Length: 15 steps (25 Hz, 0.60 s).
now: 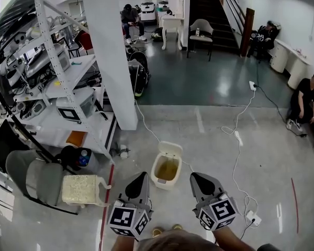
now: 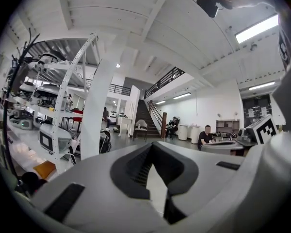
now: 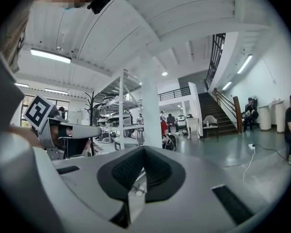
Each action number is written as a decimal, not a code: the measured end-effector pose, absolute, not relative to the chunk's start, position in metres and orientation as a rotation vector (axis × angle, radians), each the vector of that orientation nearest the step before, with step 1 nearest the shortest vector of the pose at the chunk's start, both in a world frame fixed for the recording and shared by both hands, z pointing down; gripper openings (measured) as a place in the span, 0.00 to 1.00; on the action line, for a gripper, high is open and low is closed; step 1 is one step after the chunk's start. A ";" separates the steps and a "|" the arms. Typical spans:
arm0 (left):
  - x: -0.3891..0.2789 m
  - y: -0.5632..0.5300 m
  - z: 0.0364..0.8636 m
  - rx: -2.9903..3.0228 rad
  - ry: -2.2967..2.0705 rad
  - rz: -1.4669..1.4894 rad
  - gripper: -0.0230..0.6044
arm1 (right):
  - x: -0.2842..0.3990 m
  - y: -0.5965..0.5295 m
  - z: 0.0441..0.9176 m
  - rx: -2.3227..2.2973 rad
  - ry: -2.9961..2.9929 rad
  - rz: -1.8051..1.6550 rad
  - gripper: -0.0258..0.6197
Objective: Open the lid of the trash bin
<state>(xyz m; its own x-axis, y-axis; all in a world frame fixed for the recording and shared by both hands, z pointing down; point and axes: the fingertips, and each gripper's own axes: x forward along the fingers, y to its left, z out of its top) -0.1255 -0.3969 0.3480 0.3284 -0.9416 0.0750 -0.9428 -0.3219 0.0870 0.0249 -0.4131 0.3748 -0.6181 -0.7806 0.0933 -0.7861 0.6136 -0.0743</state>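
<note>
left gripper [image 1: 141, 177] and right gripper [image 1: 197, 178] near, low, jaws closed on nothing. white trash bin [image 1: 156, 180] on floor just beyond, between them, lid [image 1: 170, 148] up. bin shows in head view only; gripper views face staircase [image 3: 217, 114].

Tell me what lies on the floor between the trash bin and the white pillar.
A white cable runs along the floor from white pillar toward trash bin; the head view shows it.
</note>
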 end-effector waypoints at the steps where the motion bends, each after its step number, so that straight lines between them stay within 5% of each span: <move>1: -0.125 -0.396 0.348 2.462 -1.753 0.014 0.03 | 0.025 -0.413 0.374 1.342 -2.781 0.163 0.09; 15: -0.119 -0.384 0.363 2.433 -1.726 0.046 0.03 | 0.030 -0.405 0.371 1.326 -2.817 0.160 0.09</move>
<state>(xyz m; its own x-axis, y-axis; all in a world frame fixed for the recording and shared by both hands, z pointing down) -0.1195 -0.3835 0.3626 0.3341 -0.9353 0.1163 -0.9402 -0.3221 0.1109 0.0299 -0.4049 0.3711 -0.6378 -0.7674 0.0648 -0.7698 0.6329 -0.0825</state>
